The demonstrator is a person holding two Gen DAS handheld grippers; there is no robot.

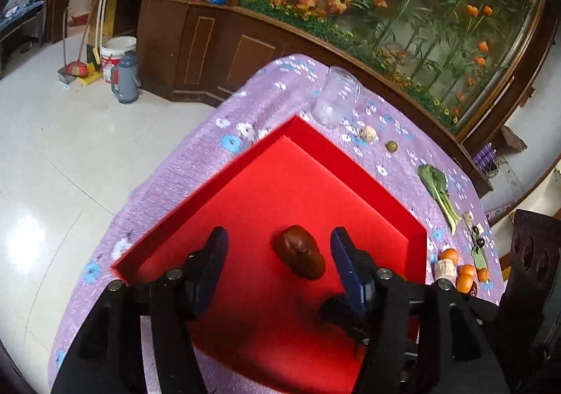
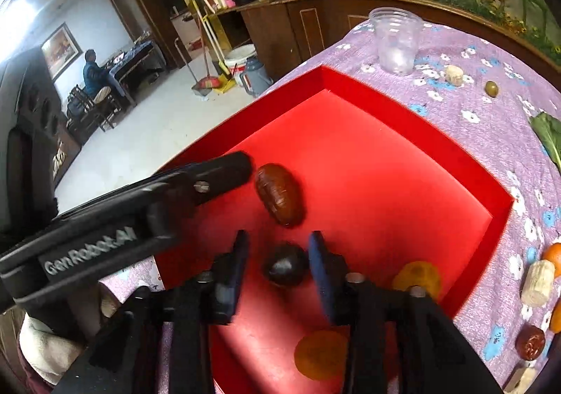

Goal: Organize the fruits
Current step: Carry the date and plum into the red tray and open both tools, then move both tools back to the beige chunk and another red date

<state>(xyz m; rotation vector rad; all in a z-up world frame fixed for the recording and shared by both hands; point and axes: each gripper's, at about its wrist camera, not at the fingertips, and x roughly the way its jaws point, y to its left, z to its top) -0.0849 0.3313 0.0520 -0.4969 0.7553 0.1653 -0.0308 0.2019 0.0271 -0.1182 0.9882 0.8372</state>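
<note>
A purple flowered cloth covers the surface under my red tray (image 1: 350, 162). Both jaws hang open, tilted steeply down: the red date (image 1: 299, 256) lies loose between my left jaws, the dark plum (image 2: 284, 265) between my right. Either could roll if nudged as I lift away.

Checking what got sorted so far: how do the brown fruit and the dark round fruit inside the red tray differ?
The brown fruit is oblong, reddish brown and wrinkled; the dark fruit is rounder, near black and smoother. The brown fruit looks larger. The brown fruit lies between the left gripper fingers, the dark fruit between those of the right gripper; neither seems pinched. Both rest on the floor of the red tray.
</note>
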